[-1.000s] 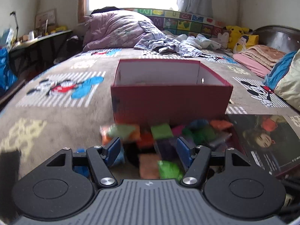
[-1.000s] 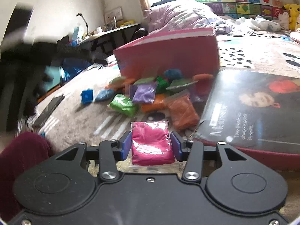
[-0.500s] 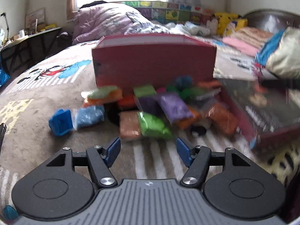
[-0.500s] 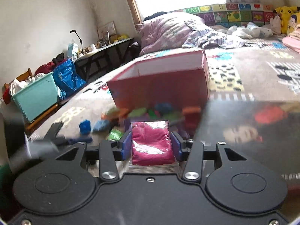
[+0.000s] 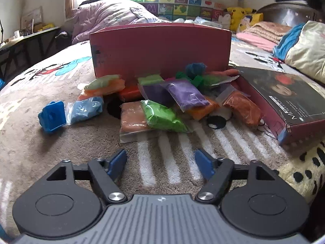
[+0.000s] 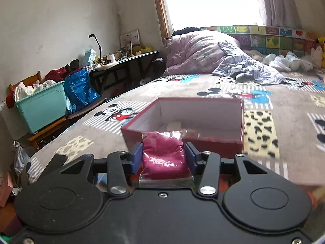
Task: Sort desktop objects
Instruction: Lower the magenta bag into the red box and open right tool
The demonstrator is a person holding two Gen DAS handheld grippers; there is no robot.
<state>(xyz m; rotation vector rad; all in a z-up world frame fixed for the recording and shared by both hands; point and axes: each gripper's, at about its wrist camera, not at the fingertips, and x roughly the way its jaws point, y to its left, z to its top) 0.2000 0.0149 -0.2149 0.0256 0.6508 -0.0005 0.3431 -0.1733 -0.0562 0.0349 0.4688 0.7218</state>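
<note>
A pile of small bags of coloured clay lies on the bed in front of a red box [image 5: 160, 48]: a green bag [image 5: 164, 118], a purple bag [image 5: 186, 96], a light blue bag [image 5: 85, 107] and several others. My left gripper [image 5: 160, 162] is open and empty, low over the blanket just short of the pile. My right gripper [image 6: 163, 156] is shut on a magenta clay bag [image 6: 164, 154], held raised just before the open red box [image 6: 195, 122], whose white inside shows.
A blue plastic block [image 5: 52, 116] lies left of the pile. The box lid [image 5: 284, 99] with a printed picture lies to the right. A crumpled quilt [image 6: 201, 52], clothes and plush toys sit at the far end. A teal bin [image 6: 40, 105] stands beside the bed.
My right gripper has lifted the magenta bag from the blanket up toward the box opening. My left gripper has drawn back and down from the box; the pile now lies ahead of it.
</note>
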